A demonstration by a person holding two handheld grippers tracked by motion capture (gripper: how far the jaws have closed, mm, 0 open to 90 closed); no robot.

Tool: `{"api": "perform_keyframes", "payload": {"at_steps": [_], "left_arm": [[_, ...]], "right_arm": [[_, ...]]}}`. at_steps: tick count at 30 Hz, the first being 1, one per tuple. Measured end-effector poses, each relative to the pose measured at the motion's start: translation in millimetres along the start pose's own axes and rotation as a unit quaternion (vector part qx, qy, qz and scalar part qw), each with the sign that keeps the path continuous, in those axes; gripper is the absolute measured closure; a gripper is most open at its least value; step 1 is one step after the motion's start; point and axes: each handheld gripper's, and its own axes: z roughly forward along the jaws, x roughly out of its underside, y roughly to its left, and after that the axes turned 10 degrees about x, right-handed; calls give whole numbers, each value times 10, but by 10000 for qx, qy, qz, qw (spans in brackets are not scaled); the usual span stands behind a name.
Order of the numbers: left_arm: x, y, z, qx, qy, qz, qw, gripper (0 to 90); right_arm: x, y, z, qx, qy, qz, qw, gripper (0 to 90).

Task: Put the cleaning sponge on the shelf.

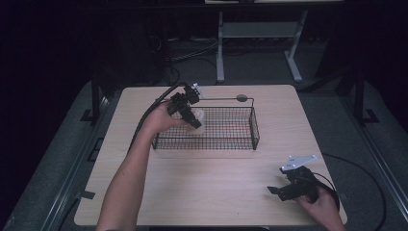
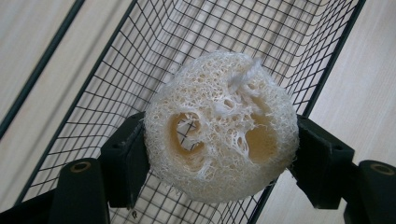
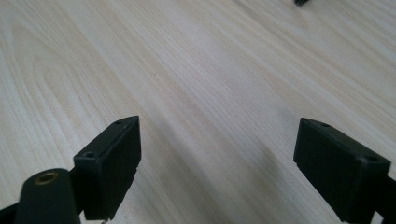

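A pale, holey loofah sponge point(image 2: 222, 126) is clamped between the black jaws of my left gripper point(image 2: 222, 161), hanging over the inside of a black wire basket point(image 2: 154, 51). From above, the left gripper point(image 1: 191, 115) holds the sponge point(image 1: 198, 117) over the left end of the basket point(image 1: 240, 142) at the table's middle back. My right gripper point(image 1: 275, 190) rests low near the front right of the table, and its jaws stand wide apart over bare wood point(image 3: 215, 93) with nothing between them point(image 3: 217, 170).
The light wooden table point(image 1: 207, 187) has free surface in front of the basket and on both sides. A thin black rod with a round end point(image 1: 241, 98) runs behind the basket. Cables trail from both grippers. A metal frame stands on the dark floor beyond.
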Motion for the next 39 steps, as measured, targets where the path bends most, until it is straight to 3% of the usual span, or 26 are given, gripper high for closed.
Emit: {"api": "perform_keyframes", "payload": {"at_steps": [3, 12, 32, 39], "left_arm": [[-10, 11, 34, -30, 56, 43, 10000, 274], [-43, 61, 141, 76, -101, -101, 9999, 274], [-86, 149, 411, 113, 108, -192, 9997, 274], [-99, 172, 475, 190, 68, -247, 9995, 274]], "right_arm": [[-1, -4, 0, 7, -9, -15, 10000, 146], [-6, -4, 4, 12, -4, -6, 10000, 146], [-4, -13, 11, 2, 24, -37, 10000, 146], [3, -15, 8, 2, 19, -17, 10000, 146]]}}
